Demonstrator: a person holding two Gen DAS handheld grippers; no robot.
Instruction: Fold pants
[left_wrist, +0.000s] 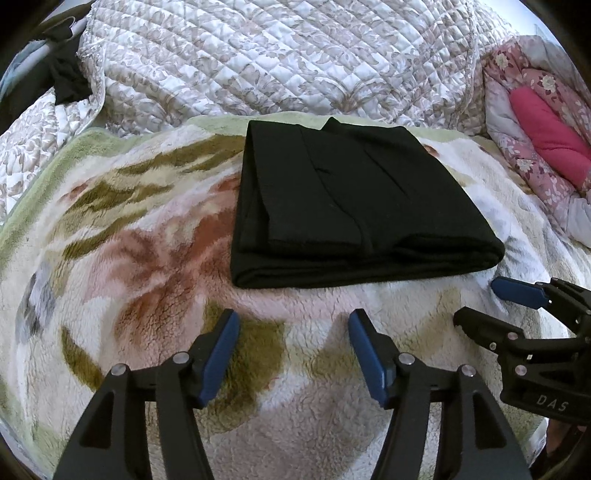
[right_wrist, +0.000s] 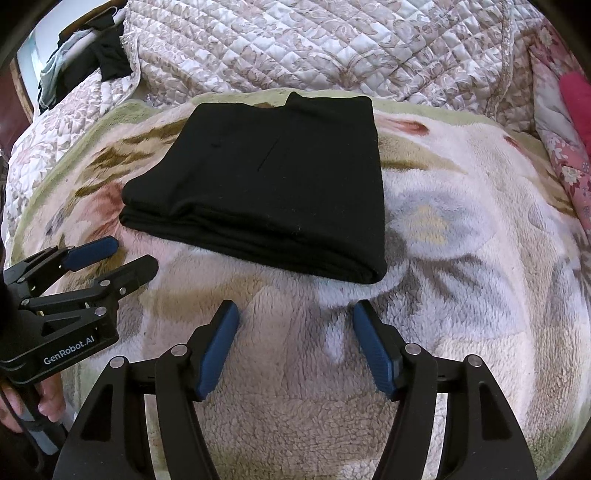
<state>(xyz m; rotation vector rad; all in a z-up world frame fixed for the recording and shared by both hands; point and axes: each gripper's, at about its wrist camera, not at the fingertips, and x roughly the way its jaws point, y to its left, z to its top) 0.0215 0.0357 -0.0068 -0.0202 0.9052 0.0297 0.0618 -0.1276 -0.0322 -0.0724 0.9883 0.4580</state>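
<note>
Nearest the cameras, left gripper (left_wrist: 291, 325) and right gripper (right_wrist: 293, 317) hover with fingers apart, holding nothing. Beyond them, black pants (left_wrist: 351, 210) lie folded on the blanket (left_wrist: 129, 258); folding looks finished.

One pair of black pants (left_wrist: 354, 206), folded. One fleece blanket (left_wrist: 147, 258) with a leaf print. One quilted bedspread (left_wrist: 277, 55). One pink floral comforter (left_wrist: 532, 122). Two grippers: the left gripper (left_wrist: 291, 354) and the right gripper (right_wrist: 293, 347), each with two blue-padded fingers spread apart.
</note>
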